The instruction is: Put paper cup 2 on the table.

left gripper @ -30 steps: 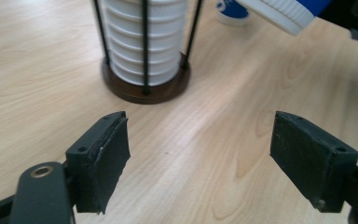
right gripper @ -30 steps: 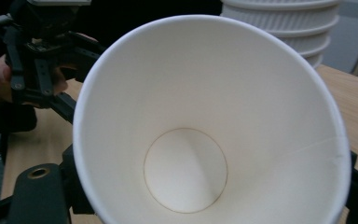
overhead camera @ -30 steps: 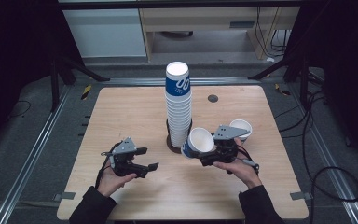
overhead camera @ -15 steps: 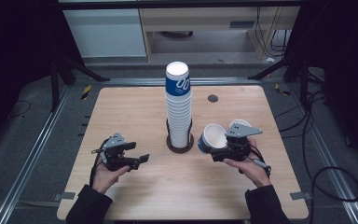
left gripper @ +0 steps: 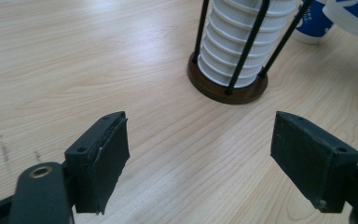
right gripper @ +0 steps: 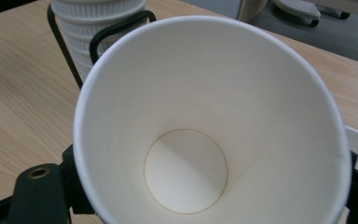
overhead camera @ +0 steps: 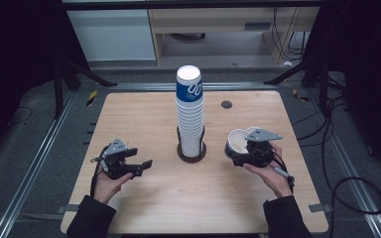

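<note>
Between the right gripper's (overhead camera: 239,151) jaws sits one paper cup (right gripper: 205,140), clamped and tipped mouth toward its camera, a second cup (left gripper: 349,16) just behind it, one tall cup stack (overhead camera: 190,116) in its holder (left gripper: 227,86) beside, left gripper (overhead camera: 141,166) spread apart, holding nothing.

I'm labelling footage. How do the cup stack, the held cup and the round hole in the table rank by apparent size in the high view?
1. Cup stack, the largest.
2. Held cup in the right tool.
3. Round hole, the smallest.
</note>
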`<state>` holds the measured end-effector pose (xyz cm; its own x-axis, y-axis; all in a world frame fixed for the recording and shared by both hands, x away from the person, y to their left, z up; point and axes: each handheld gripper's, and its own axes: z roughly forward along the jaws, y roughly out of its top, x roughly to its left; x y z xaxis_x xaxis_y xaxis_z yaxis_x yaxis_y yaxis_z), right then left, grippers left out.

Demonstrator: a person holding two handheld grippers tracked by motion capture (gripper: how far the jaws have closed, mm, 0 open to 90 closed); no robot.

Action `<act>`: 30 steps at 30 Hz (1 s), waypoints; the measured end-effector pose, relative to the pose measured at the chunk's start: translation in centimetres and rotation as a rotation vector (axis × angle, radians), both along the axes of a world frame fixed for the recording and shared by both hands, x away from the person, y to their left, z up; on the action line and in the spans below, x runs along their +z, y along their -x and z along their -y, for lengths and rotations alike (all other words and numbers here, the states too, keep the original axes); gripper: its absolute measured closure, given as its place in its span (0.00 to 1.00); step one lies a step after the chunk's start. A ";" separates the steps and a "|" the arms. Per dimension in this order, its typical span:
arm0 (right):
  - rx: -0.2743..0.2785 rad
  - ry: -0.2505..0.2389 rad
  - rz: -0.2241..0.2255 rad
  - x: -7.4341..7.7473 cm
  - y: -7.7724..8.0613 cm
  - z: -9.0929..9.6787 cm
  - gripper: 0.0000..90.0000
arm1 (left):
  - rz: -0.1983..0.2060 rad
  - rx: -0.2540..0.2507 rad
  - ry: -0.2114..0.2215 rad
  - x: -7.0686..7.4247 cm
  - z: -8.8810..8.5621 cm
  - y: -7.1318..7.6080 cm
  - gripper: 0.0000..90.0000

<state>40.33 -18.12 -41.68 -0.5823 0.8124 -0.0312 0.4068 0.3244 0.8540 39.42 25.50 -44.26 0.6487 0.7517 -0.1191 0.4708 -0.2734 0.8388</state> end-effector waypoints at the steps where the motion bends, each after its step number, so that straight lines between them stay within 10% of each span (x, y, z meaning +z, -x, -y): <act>1: -0.009 0.004 -0.003 -0.2 -0.2 0.0 0.22 | 0.000 0.007 0.003 0.0 -0.2 0.0 0.21; 16: -0.047 0.075 -0.068 -2.6 -2.3 -0.9 0.21 | -0.001 0.020 -0.006 0.0 -0.4 -0.1 0.21; 30: -0.013 0.073 -0.023 -2.3 -2.2 -1.3 0.21 | 0.000 0.018 -0.006 0.0 -0.4 -0.1 0.21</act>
